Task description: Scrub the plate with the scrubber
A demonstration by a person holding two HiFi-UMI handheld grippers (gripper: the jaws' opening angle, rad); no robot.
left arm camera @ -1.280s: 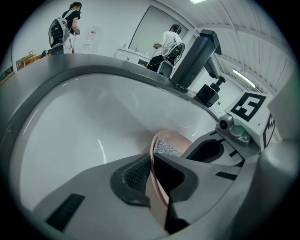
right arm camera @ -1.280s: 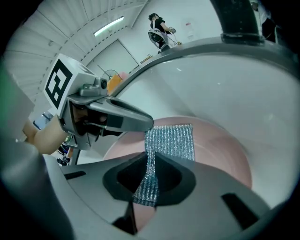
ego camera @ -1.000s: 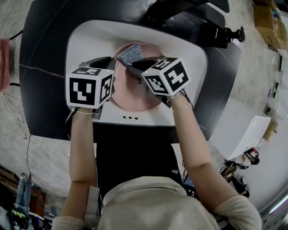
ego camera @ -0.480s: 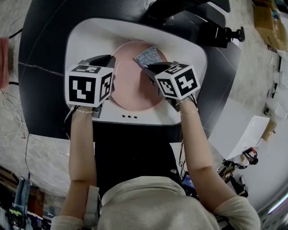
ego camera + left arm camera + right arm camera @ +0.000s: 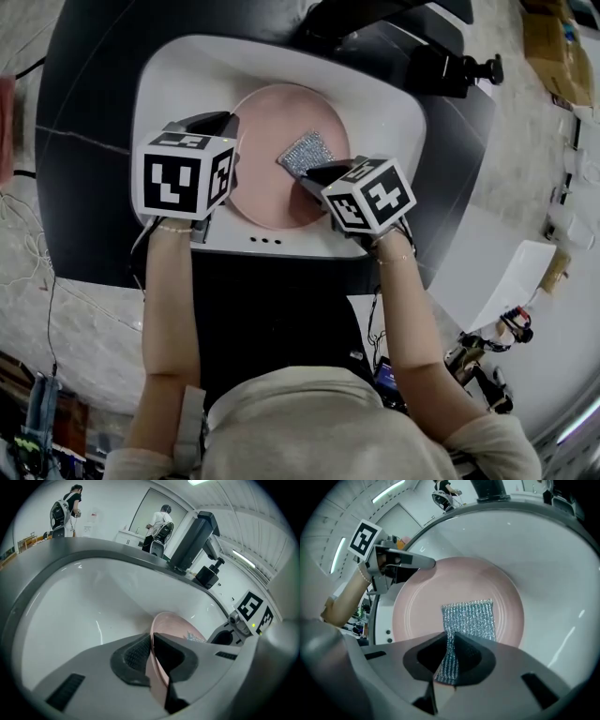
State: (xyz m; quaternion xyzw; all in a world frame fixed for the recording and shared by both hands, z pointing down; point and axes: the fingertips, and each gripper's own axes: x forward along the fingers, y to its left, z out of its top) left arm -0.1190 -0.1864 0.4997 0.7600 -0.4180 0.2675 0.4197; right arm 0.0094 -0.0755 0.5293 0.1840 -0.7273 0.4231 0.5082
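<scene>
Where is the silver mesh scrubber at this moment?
In the head view, the silver mesh scrubber lies right of centre on the round pink plate, pinched by the right hand-held gripper.

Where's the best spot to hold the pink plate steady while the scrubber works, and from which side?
Take the plate by its thin rim at the left edge, coming in from the left, one jaw above and one below. It lies in the sink, and the scrubber in the right tongs occupies its middle. The left tongs pinch that rim.
</scene>
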